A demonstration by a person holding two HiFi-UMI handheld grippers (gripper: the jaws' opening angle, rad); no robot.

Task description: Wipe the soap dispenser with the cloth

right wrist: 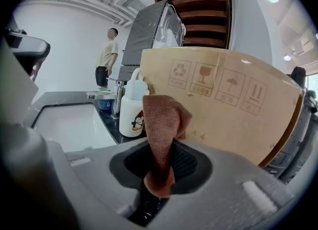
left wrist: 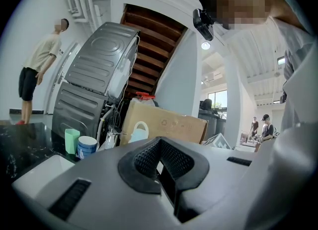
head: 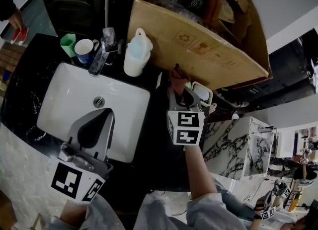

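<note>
The white soap dispenser point(head: 136, 53) stands upright on the dark counter behind the sink's far right corner; it also shows as dispenser point(left wrist: 139, 132) and dispenser point(right wrist: 132, 110), with a penguin print. My right gripper point(head: 181, 92) is right of it, in front of the cardboard box, shut on a brown cloth point(head: 177, 76). The cloth point(right wrist: 161, 124) sticks up folded from the right gripper point(right wrist: 159, 162), apart from the dispenser. My left gripper point(head: 102, 115) hovers over the basin; the left gripper point(left wrist: 159, 157) is shut with nothing in it.
A white sink point(head: 64, 95) with a chrome faucet point(head: 99, 57) fills the left. A green cup point(head: 68, 43) and a blue-and-white mug point(head: 84, 50) stand behind it. A large cardboard box point(head: 198, 40) crowds the back right. A person point(left wrist: 35, 70) stands far left.
</note>
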